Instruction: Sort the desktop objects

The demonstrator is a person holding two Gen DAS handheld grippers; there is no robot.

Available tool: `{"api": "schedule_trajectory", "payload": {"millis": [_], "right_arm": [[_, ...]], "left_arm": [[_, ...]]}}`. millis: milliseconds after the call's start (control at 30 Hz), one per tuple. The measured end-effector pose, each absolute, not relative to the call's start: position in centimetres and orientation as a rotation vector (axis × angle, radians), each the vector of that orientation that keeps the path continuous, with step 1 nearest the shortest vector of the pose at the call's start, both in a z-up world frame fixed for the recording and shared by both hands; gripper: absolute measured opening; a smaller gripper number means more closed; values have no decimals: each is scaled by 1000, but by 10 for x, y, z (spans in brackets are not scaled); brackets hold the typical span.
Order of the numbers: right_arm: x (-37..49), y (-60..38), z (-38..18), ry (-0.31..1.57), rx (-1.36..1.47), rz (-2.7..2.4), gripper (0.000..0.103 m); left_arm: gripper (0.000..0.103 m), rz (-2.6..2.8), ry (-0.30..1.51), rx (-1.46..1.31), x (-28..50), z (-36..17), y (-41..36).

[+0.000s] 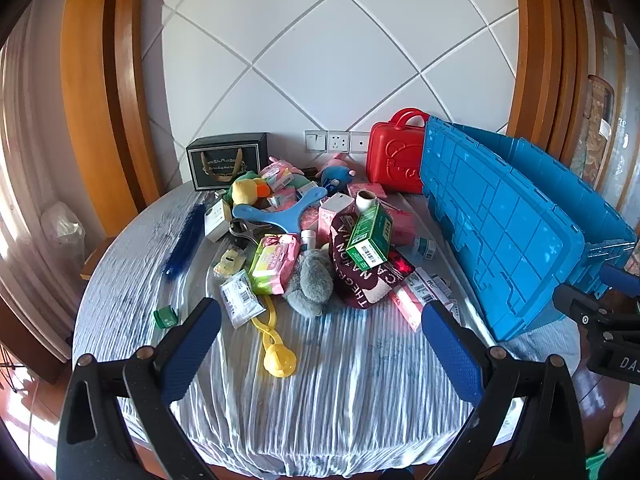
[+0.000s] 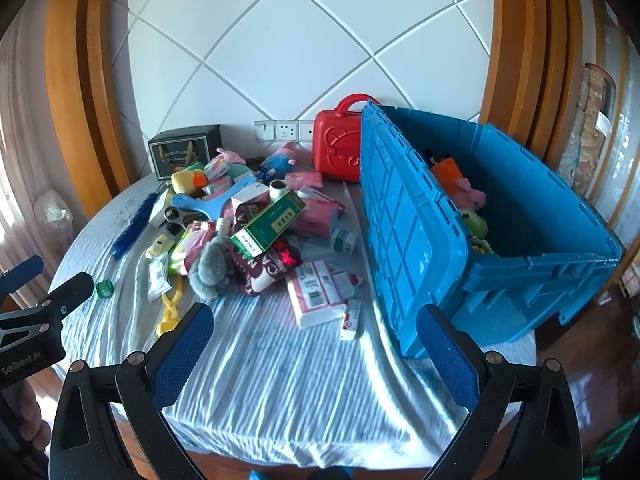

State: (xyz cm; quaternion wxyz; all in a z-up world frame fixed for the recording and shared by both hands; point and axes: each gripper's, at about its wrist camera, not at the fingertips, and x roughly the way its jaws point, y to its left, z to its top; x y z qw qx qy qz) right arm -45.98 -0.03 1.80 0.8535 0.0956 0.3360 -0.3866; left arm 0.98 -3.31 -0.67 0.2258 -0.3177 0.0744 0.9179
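Both grippers are held above the near edge of a round desk draped in a striped cloth. The jaws of the left gripper are spread wide with nothing between them, and the same is seen of the right gripper. The objects to be sorted — a green box, a grey plush toy, a blue three-armed toy, a yellow duck plush and pink packets — are heaped at the desk's middle. A blue crate is set on the right, its lid flap raised, with plush toys already inside. A red case is stood against the wall.
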Motion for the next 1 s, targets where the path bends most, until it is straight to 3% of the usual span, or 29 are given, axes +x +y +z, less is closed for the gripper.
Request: {"api": "schedule_trajectory", "payload": {"millis": [467,700,867,1000], "right_arm": [[-457,-3,9,718,251,-826,103],[-437,-20,-12,764,224,-778,103],[-406,-53,-51,812,337,-639,103],[-375,-78,-86,909,353,-613,103]], "left_arm": [[102,2493,158,-875,-8,-25,-59],[102,2508,115,-1057,-56,-66,-79],[101,2479,145,-1209,-84,-105,-79],[94,2440,199,-1271,-101,-127,-69]]}}
